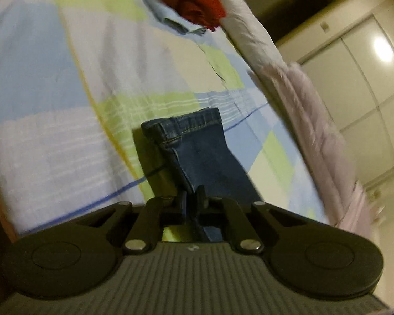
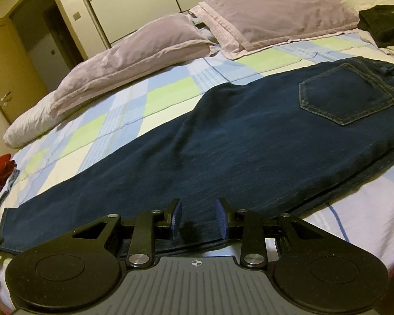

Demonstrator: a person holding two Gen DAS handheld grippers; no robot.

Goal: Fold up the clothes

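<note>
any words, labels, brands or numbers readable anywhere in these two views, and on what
None: no readable text in either view.
jeans: stitching on the back pocket only, no brand tag visible.
right gripper: a crosshair mark on its body, no letters.
left gripper: a small mark on its body, too blurred to read.
checked bedsheet: pattern only.

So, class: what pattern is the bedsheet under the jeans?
The bedsheet is checked in blue, green and white, clearest from the right wrist.

Checked bedsheet (image 2: 170, 84), lilac pillows (image 2: 275, 18), cream wardrobe doors (image 2: 134, 2), open doorway (image 2: 47, 34)
</note>
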